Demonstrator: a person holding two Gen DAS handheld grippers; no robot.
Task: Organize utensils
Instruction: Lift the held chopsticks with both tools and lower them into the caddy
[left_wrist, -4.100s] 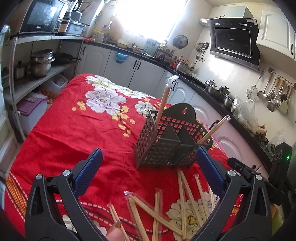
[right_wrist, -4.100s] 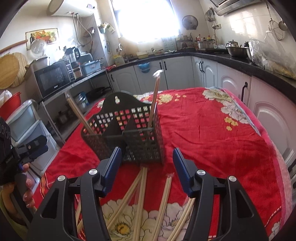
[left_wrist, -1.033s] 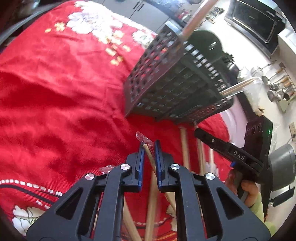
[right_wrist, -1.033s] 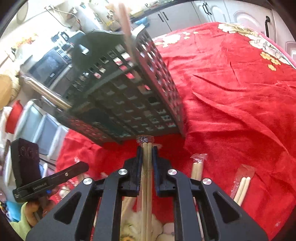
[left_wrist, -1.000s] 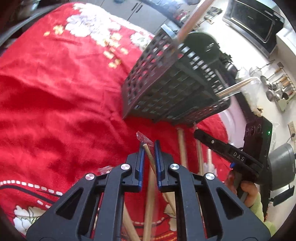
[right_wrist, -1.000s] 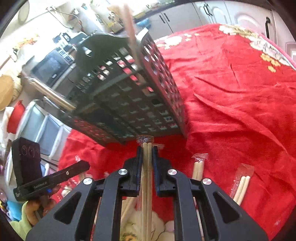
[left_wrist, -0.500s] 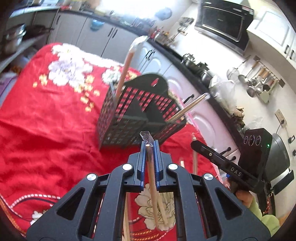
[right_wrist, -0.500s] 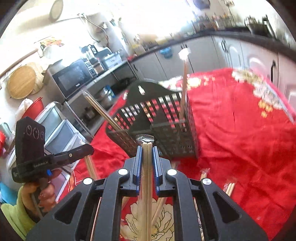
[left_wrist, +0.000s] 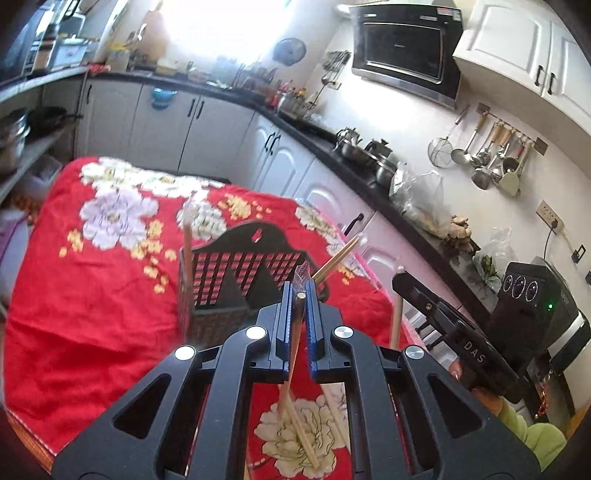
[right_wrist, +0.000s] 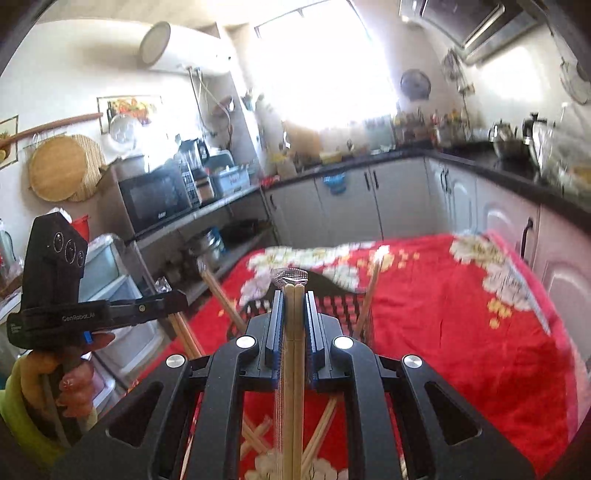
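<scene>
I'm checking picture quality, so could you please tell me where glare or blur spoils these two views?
Left wrist view: the window is blown out white, yet the utensil basket and the left gripper with its chopsticks stay fairly sharp. Right wrist view: the window glares, and the tablecloth and counter smear with motion blur.

The left gripper (left_wrist: 299, 295) is matte black plastic, its two fingers lined with ribbed blue pads (left_wrist: 286, 325); four silver round screws sit across its forked frame, which has triangular cut-outs. The right gripper (right_wrist: 293, 295) is built the same way, with blue pads (right_wrist: 276, 332) and silver screws. Seen from the side, each handle is a black block with three round dials; one bears "DAS" and a green light, the other "GenRobot.AI". The hand (right_wrist: 72, 384) has reddish skin and a yellow-green sleeve.
</scene>
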